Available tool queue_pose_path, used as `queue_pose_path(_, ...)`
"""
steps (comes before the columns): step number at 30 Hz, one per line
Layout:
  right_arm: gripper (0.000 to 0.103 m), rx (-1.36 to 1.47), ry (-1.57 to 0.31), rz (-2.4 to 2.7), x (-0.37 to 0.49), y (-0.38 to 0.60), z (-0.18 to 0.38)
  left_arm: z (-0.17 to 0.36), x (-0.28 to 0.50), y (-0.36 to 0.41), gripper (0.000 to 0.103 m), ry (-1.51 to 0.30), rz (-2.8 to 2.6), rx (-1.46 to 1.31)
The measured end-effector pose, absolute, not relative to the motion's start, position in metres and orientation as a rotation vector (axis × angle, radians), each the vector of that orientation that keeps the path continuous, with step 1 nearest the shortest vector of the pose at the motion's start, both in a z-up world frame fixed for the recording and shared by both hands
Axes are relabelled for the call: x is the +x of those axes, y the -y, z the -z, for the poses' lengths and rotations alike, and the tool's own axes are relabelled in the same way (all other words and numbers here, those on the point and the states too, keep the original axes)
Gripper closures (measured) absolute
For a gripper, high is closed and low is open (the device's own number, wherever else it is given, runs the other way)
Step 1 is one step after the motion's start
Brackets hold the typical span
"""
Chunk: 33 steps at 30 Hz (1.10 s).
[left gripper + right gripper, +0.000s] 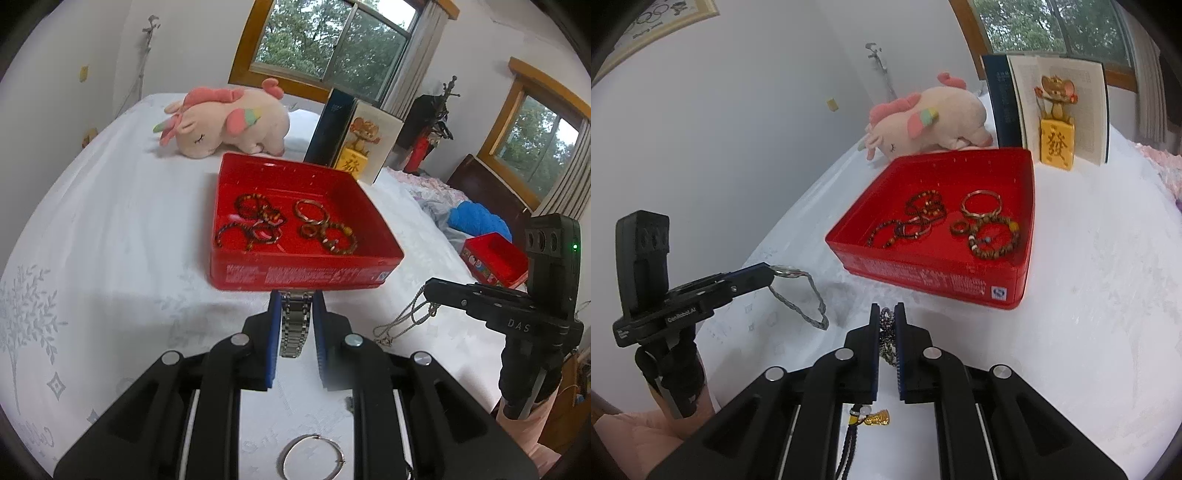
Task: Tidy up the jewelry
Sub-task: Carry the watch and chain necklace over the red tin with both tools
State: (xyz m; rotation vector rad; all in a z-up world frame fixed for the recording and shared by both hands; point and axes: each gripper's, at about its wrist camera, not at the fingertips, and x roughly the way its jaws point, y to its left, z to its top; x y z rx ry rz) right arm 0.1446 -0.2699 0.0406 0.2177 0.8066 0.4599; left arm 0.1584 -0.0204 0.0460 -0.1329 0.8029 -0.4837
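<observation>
A red tin box [306, 275] [934, 280] sits on the white bed and holds several beaded bracelets [255, 221] [993, 240] and rings. My left gripper [295, 299] is shut on a silver metal watch band [294, 325], held just in front of the box; in the right wrist view the band [809, 299] hangs from it. My right gripper [887, 314] is shut on a thin chain necklace [886, 332], also near the box front; the chain [406, 321] dangles in the left wrist view. A silver bangle [314, 456] lies below my left gripper.
A pink plush unicorn [229, 122] [934, 118], an open book with a mouse figurine [360, 147] [1056, 122] stand behind the box. A second small red box [495, 258] and blue cloth [476, 218] lie right. A cord with gold bell [877, 419] lies under my right gripper.
</observation>
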Motion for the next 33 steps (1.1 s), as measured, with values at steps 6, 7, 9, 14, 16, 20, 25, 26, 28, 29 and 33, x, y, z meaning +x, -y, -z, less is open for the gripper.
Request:
queue_pose_path(6, 0.096, 0.195, -0.76, -0.466, 0.144, 0.27, -0.066, -0.071, 0.159, 0.027, 0.088, -0.752, 0.504, -0.117)
queue_pose_path(7, 0.096, 0.191, -0.753, -0.466, 0.144, 0.27, -0.071, -0.076, 0.159, 0.029, 0.088, -0.743, 0.507, -0.113)
queue_pose_path(9, 0.096, 0.179, -0.735, -0.466, 0.146, 0.27, -0.082, -0.085, 0.162, 0.031, 0.088, -0.728, 0.51, -0.108)
queue_pose_path(14, 0.096, 0.165, -0.711, -0.459, 0.16, 0.271, -0.104, -0.106, 0.177, 0.039, 0.088, -0.702, 0.517, -0.101)
queue_pose_path(16, 0.096, 0.159, -0.707, -0.456, 0.168, 0.271, -0.112, -0.112, 0.186, 0.042, 0.088, -0.699, 0.509, -0.099)
queue_pose_path(20, 0.096, 0.148, -0.702, -0.437, 0.189, 0.272, -0.124, -0.117, 0.209, 0.05, 0.088, -0.706, 0.497, -0.092)
queue_pose_path(25, 0.096, 0.147, -0.71, -0.407, 0.22, 0.274, -0.127, -0.113, 0.239, 0.058, 0.088, -0.729, 0.476, -0.086)
queue_pose_path(26, 0.096, 0.142, -0.712, -0.391, 0.227, 0.275, -0.126, -0.111, 0.247, 0.06, 0.088, -0.736, 0.472, -0.086)
queue_pose_path(28, 0.096, 0.137, -0.718, -0.365, 0.24, 0.276, -0.122, -0.106, 0.259, 0.064, 0.088, -0.747, 0.459, -0.084)
queue_pose_path(29, 0.096, 0.144, -0.728, -0.359, 0.25, 0.277, -0.118, -0.102, 0.269, 0.066, 0.088, -0.753, 0.45, -0.082)
queue_pose_path(33, 0.096, 0.139, -0.775, -0.313, 0.286, 0.279, -0.098, -0.085, 0.302, 0.074, 0.088, -0.798, 0.442, -0.085)
